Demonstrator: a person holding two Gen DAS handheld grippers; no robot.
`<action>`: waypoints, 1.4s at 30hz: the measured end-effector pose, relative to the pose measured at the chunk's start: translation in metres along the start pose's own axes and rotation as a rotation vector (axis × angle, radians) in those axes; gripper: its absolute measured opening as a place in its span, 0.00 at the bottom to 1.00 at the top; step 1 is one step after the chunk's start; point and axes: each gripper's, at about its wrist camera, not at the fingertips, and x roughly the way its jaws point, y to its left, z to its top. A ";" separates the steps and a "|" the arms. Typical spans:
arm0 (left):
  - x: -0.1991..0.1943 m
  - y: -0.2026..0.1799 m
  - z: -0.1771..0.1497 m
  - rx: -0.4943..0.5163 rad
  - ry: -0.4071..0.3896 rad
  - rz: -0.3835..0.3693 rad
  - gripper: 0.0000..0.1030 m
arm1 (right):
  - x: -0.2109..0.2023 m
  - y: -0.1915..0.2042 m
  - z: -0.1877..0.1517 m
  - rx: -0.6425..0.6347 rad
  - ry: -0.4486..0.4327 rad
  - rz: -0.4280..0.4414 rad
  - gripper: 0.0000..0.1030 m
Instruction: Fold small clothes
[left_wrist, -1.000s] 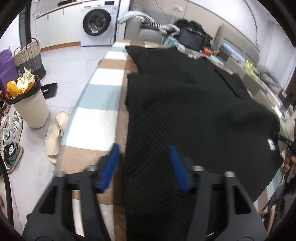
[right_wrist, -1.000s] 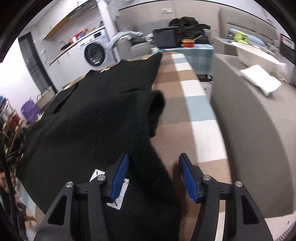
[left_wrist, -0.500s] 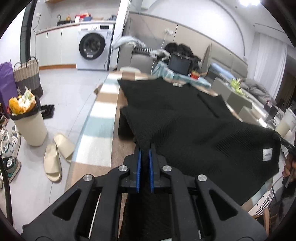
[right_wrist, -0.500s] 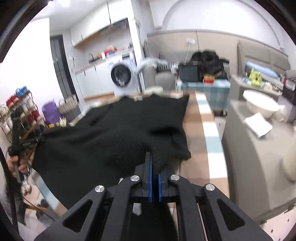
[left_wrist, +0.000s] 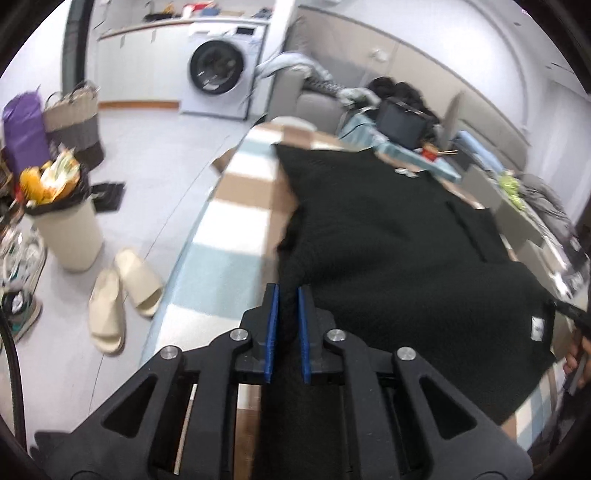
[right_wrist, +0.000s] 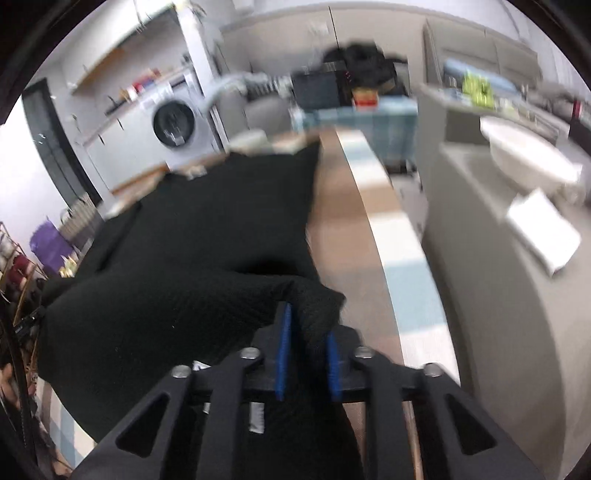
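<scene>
White tag on the black garment — print too blurred to read

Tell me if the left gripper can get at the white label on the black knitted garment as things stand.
Probably not. The left gripper has the black knitted garment's near left edge between its opening fingers, while the white label sits at the opposite corner, near the right gripper's side, which looks far better placed.
</scene>
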 end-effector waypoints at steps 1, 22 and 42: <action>0.003 0.005 -0.001 -0.012 0.006 0.001 0.24 | -0.003 -0.006 -0.003 0.004 -0.019 -0.016 0.49; 0.086 -0.026 0.025 0.047 0.138 -0.072 0.18 | 0.059 0.006 0.017 -0.066 0.067 0.144 0.31; -0.023 -0.013 -0.067 0.087 0.081 -0.050 0.18 | -0.010 0.014 -0.064 -0.059 0.048 0.137 0.24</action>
